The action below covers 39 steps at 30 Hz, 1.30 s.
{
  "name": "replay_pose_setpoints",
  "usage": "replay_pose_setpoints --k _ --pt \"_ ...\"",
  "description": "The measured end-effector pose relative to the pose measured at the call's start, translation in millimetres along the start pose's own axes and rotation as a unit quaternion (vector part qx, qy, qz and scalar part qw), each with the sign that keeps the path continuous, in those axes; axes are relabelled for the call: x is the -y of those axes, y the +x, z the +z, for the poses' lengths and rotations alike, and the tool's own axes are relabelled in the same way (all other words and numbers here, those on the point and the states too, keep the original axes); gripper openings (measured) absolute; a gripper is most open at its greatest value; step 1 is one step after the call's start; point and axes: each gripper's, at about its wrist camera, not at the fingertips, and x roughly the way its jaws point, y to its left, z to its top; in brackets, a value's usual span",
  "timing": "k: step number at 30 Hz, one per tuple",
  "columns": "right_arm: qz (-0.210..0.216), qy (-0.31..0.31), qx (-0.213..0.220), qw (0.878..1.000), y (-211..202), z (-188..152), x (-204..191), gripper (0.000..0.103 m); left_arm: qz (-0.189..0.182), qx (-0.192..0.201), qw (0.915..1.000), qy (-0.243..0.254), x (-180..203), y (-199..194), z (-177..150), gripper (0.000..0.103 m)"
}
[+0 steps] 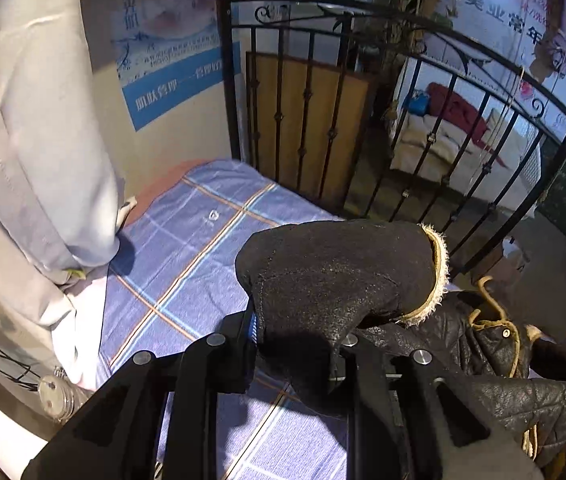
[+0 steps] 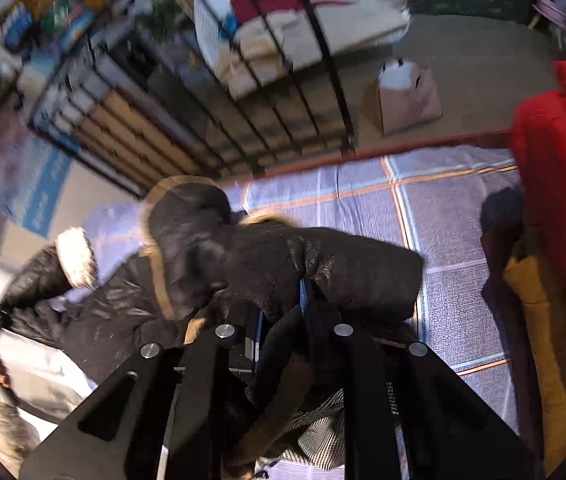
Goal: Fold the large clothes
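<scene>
A black leather jacket with tan fleece trim lies over a bed with a blue plaid sheet. My left gripper is shut on a black sleeve end with a fleece cuff and holds it raised above the sheet. In the right wrist view the same jacket hangs bunched in front of my right gripper, which is shut on a fold of it. The sheet shows beyond. The fingertips of both grippers are hidden by the cloth.
A black iron bed frame stands at the bed's far end. A grey garment hangs at the left by the wall. A red garment and a yellow one hang at the right. A paper bag stands on the floor.
</scene>
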Motion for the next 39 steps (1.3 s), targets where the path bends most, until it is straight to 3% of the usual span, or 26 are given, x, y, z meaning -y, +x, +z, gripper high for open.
replay_pose_setpoints --k 3,5,7,9,11,12,13,14,15,17,18,19,23,27,30,33,36,37,39 --pt "0.045 0.045 0.080 0.995 -59 6 24 0.015 -0.009 0.020 0.9996 -0.016 -5 -3 24 0.020" --pt "0.040 0.064 0.104 0.992 -76 9 43 0.015 0.007 0.023 0.9996 -0.016 -5 11 31 0.020" --pt "0.039 0.130 0.074 0.988 -60 -2 82 0.015 0.037 0.005 0.9990 -0.023 -7 41 27 0.024" --pt "0.014 0.183 0.014 0.983 -30 -29 112 0.018 0.064 -0.051 0.9959 -0.040 -14 78 13 0.029" --pt "-0.024 0.165 -0.037 0.985 -3 -54 120 0.031 0.070 -0.110 0.9904 -0.045 -18 109 -8 0.036" --pt "-0.056 0.161 -0.048 0.984 8 -67 127 0.040 0.068 -0.136 0.9872 -0.048 -20 120 -22 0.048" --pt "-0.084 0.164 -0.053 0.981 16 -76 132 0.070 0.068 -0.164 0.9830 -0.047 -19 131 -37 0.061" --pt "-0.110 0.176 -0.062 0.976 22 -86 140 0.085 0.070 -0.190 0.9785 -0.037 -17 139 -52 0.062" --pt "-0.122 0.203 -0.068 0.969 26 -98 153 0.085 0.074 -0.199 0.9769 -0.026 -15 141 -65 0.062" --pt "-0.104 0.237 -0.070 0.963 28 -113 169 0.085 0.061 -0.186 0.9806 -0.013 -14 132 -87 0.072" --pt "-0.105 0.240 -0.080 0.962 31 -120 174 0.085 0.053 -0.177 0.9827 -0.006 -13 126 -94 0.085" --pt "-0.109 0.227 -0.089 0.964 35 -123 173 0.085 0.056 -0.168 0.9841 -0.001 -15 120 -99 0.090" --pt "-0.096 0.131 -0.120 0.979 50 -122 135 0.085 0.067 -0.155 0.9854 -0.019 -35 97 -110 0.090" --pt "-0.069 0.044 -0.152 0.985 73 -132 85 0.085 -0.006 -0.159 0.9831 -0.090 -51 81 -129 0.090" --pt "-0.026 -0.004 -0.202 0.979 95 -151 46 0.085 -0.042 -0.194 0.9792 -0.041 -23 79 -166 0.090" --pt "0.010 -0.049 -0.275 0.960 118 -189 8 0.085 -0.044 -0.211 0.9766 0.005 5 73 -207 0.090" --pt "0.038 -0.117 -0.313 0.942 123 -222 -30 0.085 -0.070 -0.246 0.9666 -0.021 13 75 -241 0.090" --pt "0.046 -0.152 -0.324 0.933 124 -233 -44 0.085 -0.072 -0.255 0.9639 -0.031 13 75 -250 0.090" --pt "0.056 -0.261 -0.346 0.899 129 -262 -83 0.085 -0.065 -0.260 0.9627 -0.034 12 74 -261 0.090"
